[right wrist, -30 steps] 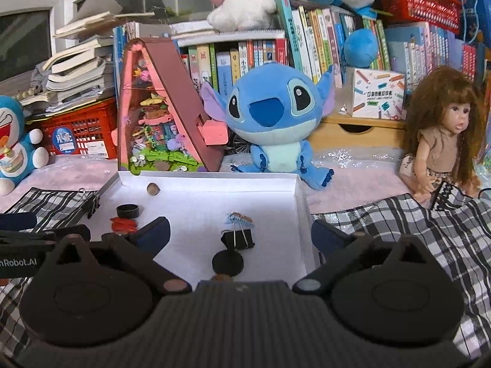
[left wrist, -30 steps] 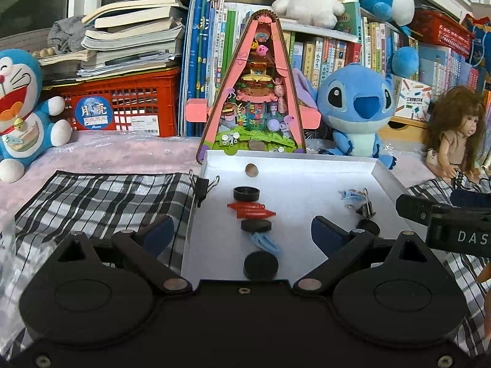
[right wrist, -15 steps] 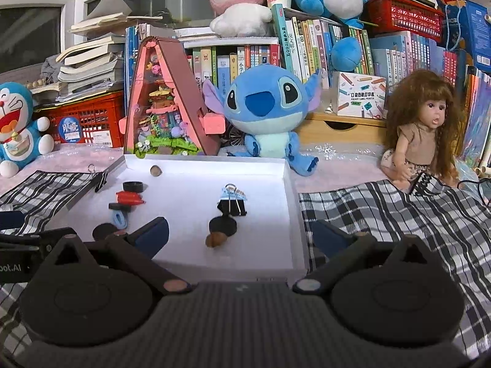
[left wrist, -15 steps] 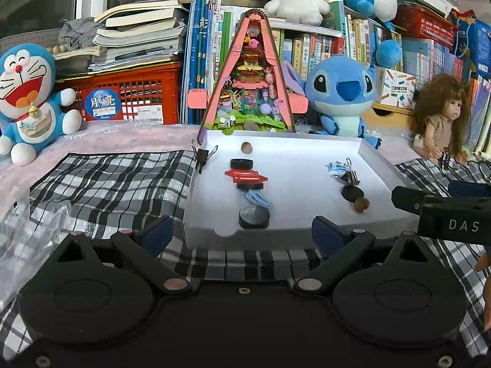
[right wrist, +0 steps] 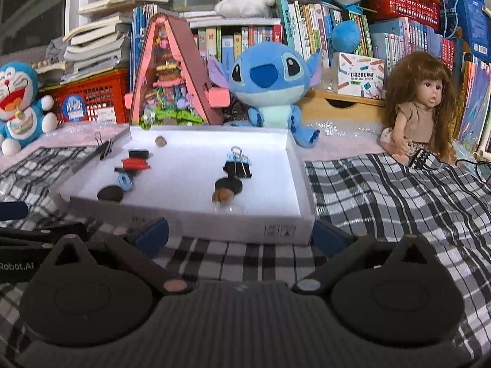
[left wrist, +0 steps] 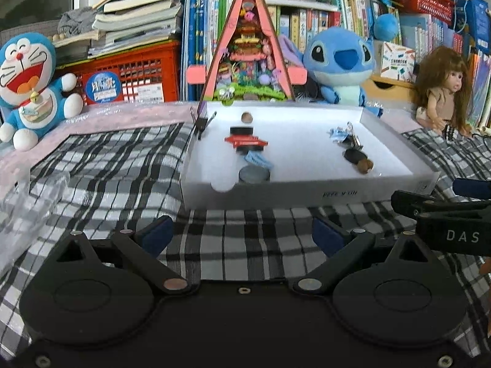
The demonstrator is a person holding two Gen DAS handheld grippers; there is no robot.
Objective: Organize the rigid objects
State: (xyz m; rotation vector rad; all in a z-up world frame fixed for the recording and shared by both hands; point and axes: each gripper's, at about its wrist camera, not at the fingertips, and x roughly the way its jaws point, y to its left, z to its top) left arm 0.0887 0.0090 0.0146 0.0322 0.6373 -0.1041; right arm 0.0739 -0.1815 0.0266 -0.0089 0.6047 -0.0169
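I hold both the left gripper (left wrist: 239, 236) and right gripper (right wrist: 241, 234) spread wide and empty before the shallow white cardboard tray (left wrist: 307, 188), whose near-left corner holds the black round disc (left wrist: 254, 174), approached level over the rim.

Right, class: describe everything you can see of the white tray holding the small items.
The white tray is a shallow rectangular box, seemingly cardboard, with low upright walls and a printed label on its near wall. It lies flat on the checked cloth, in front of the blue plush and pink triangular toy house. A black binder clip grips its left wall. Inside lie black discs, red and blue pieces, another binder clip and two small brown balls. Neither gripper touches it.
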